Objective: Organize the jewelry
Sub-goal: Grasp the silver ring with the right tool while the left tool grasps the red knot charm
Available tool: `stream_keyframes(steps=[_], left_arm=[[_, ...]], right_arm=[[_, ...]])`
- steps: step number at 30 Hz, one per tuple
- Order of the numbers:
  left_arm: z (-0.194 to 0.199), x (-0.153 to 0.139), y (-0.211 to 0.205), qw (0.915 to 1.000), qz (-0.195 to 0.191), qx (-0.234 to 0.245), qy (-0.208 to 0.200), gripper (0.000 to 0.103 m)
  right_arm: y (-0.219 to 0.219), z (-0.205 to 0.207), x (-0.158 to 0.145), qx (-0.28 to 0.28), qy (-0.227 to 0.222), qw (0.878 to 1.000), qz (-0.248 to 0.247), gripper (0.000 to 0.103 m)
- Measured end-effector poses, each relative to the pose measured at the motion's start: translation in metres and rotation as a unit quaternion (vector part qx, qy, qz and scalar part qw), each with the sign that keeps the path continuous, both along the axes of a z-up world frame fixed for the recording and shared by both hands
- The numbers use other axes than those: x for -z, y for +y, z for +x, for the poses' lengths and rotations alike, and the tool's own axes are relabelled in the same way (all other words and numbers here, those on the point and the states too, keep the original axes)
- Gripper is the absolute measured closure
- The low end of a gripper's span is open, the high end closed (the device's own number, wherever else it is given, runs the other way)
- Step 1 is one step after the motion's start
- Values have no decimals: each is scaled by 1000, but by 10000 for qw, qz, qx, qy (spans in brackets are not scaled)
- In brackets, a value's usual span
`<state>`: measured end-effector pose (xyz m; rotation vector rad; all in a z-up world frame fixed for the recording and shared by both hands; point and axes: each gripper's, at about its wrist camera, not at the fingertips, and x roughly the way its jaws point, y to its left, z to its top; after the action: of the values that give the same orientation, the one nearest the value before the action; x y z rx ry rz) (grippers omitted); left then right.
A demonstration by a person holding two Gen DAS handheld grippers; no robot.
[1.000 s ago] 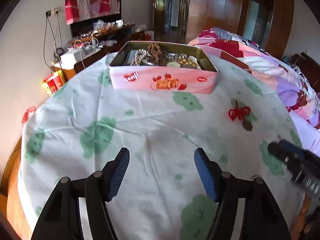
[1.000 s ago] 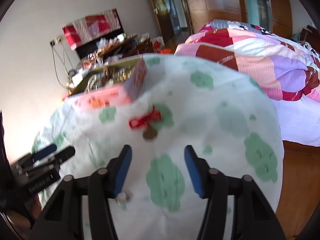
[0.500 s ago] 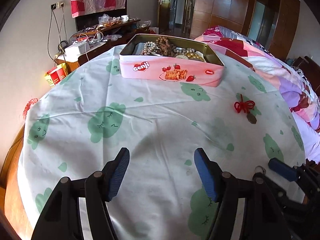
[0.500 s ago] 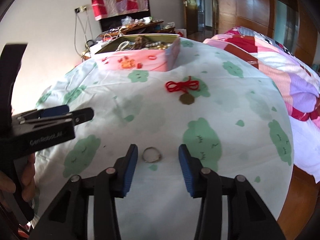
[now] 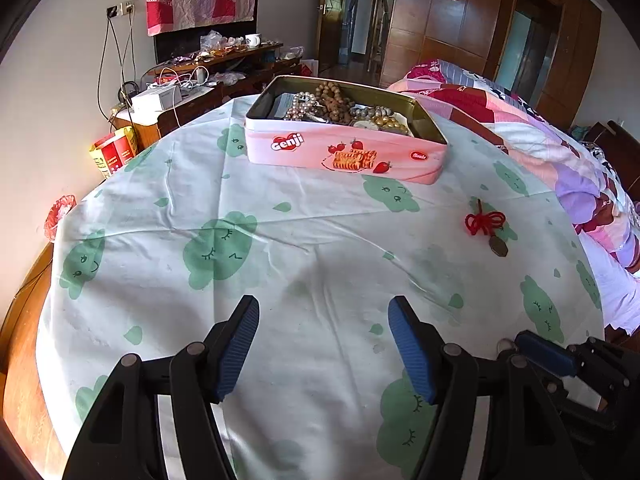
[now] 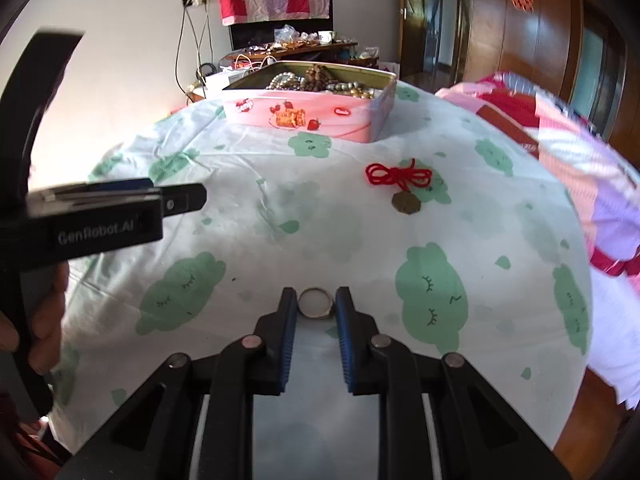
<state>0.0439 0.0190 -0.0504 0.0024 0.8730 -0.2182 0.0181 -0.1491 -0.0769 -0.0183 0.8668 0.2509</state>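
Because the right gripper (image 6: 316,304), whose jaws had just been closing, pinched the thin ring (image 6: 315,303) lying flat on the tablecloth (image 6: 360,240) only at its fingertips, it could slip out before the biscuit tin (image 6: 312,114), while the left gripper (image 5: 322,344) hung wide open, empty.

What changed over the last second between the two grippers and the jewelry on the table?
The right gripper swung in over the ring and its jaws have just been closing, now on the ring's sides. The left gripper stayed open and empty; the pink tin and red-corded pendant stayed put.
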Motion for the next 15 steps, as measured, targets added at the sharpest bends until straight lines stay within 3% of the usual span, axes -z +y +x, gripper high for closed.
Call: stream_keyframes(steps=[10, 15], left_arm=[[9, 5, -11, 9996, -103, 219, 122, 36], [20, 0, -35, 9971, -292, 681, 163, 36]], right_arm=[[-34, 22, -7, 587, -58, 9976, 354, 81], [-61, 39, -15, 1060, -195, 9939, 240, 81]])
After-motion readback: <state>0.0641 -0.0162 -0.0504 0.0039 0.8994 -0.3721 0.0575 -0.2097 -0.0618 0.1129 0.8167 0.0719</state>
